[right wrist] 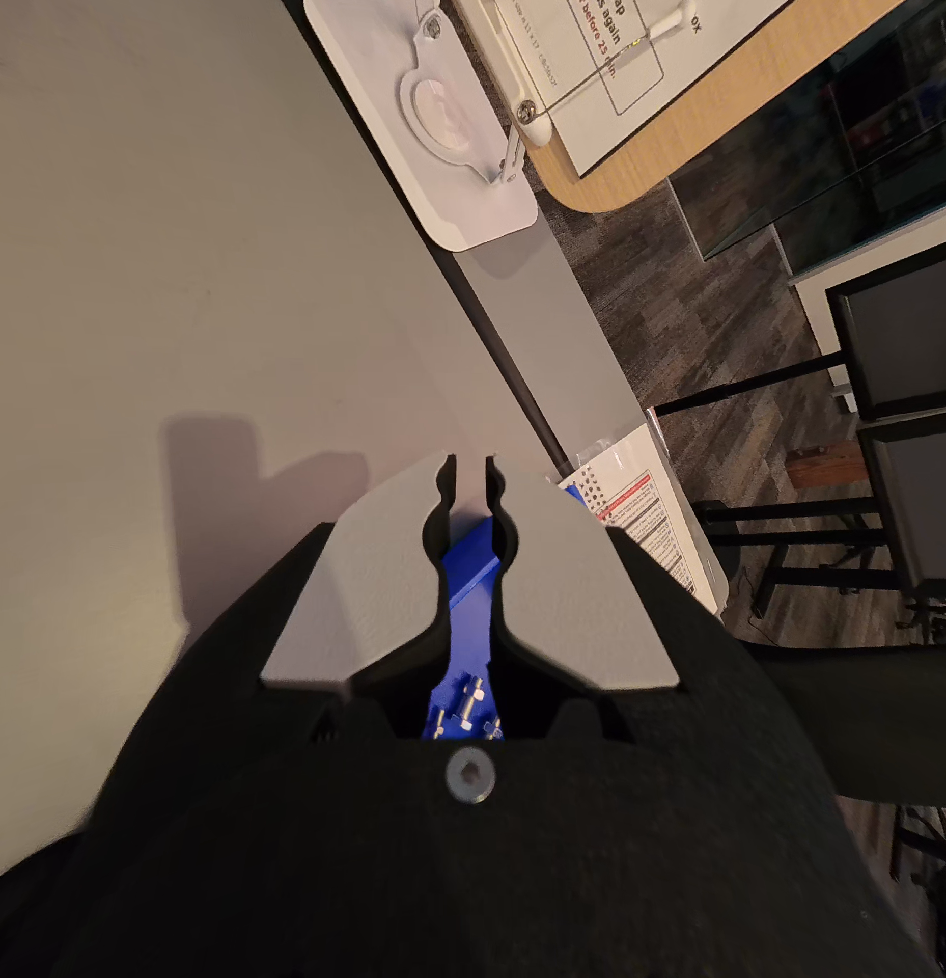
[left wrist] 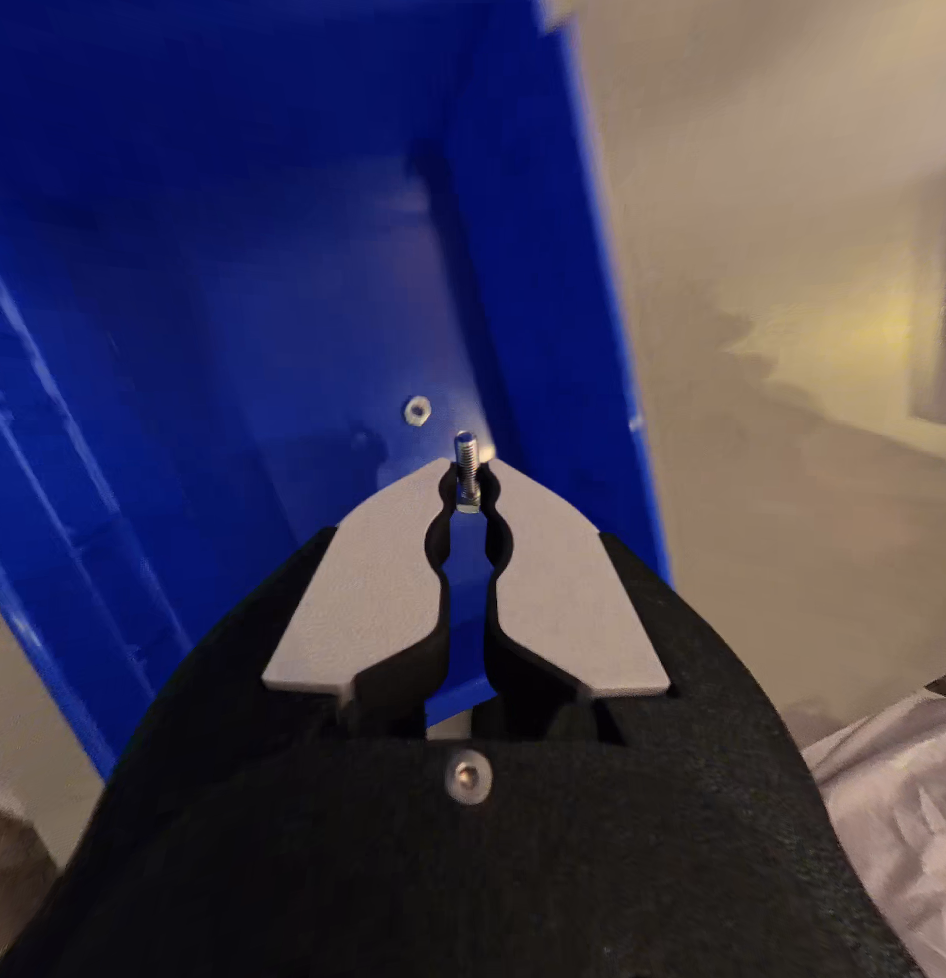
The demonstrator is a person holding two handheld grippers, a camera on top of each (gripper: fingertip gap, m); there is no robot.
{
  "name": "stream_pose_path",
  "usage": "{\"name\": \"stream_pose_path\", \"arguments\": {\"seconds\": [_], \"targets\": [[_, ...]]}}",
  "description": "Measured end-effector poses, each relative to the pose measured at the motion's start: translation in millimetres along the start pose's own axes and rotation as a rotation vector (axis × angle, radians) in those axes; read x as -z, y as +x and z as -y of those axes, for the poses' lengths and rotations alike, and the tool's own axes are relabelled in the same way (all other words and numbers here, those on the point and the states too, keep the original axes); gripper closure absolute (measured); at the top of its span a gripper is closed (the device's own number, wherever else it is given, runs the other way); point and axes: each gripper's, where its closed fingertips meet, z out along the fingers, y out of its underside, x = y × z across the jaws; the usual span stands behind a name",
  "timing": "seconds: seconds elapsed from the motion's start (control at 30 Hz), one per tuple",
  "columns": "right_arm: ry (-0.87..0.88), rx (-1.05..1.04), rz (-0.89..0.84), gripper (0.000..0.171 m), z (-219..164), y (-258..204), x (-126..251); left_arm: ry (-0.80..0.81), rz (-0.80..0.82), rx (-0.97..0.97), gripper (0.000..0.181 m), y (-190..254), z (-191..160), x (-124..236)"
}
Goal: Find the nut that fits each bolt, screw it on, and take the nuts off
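**Left claw clamping a bolt over the blue bin; right claw carrying nothing**

Left claw (left wrist: 466, 471) is gripping a small silver hex bolt (left wrist: 465, 465) near its fingertips. The head is sitting in the notch between the fingers, and the threaded shank is pointing away from the camera, sticking out past the tips. Fingers are closed down onto the bolt, touching it on both sides.

Behind it, a blue plastic bin (left wrist: 248, 264) is filling most of the left wrist view. One loose hex nut (left wrist: 417, 410) is lying flat on the bin's inner face, just beside the bolt tip but not touching it. Something small and bright is showing right behind the bolt tip, too hidden to identify. Background on the right is blurring out; a crumpled pale sheet (left wrist: 894, 794) is showing at the lower right.

Right claw (right wrist: 470, 463) is holding nothing: fingers are sitting slightly apart with a narrow gap at the tips. It is hovering over a grey surface (right wrist: 196, 264). Through the gap between its fingers a corner of the blue bin (right wrist: 473, 582) is showing, with several silver bolts (right wrist: 468, 704) lying in it close to the camera.

Past the right fingertip, a printed card in a clear bag (right wrist: 651, 508) is lying on the surface near its edge. Farther off, a white tray with a magnifier (right wrist: 439, 116) is overhanging the edge of the surface. Beyond that, a wood-topped table (right wrist: 672, 159) and dark carpeted floor (right wrist: 698, 328) are showing.
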Motion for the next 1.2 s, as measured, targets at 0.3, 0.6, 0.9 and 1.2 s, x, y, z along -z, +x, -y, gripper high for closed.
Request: {"name": "stream_pose_path", "arguments": {"seconds": [0.3,0.6,0.9,1.2], "targets": [[0.303,-0.05,0.257,0.161,49.8,-41.9,10.3,0.563,-0.614,-0.625,0.174,222.2,65.1,52.2],[0.601,-0.071,0.666,0.159,95.6,-110.4,22.1,0.582,-0.713,-0.877,0.174,332.6,35.2,-62.5],[0.455,-0.061,0.68,0.16,78.5,-128.6,-23.3,0.453,-0.629,-0.916,0.174,318.0,21.4,-127.4],[0.392,-0.011,0.673,0.16,74.0,-137.1,-26.7,0.271,-0.494,-1.006,0.174,304.8,2.1,-161.3]]}}
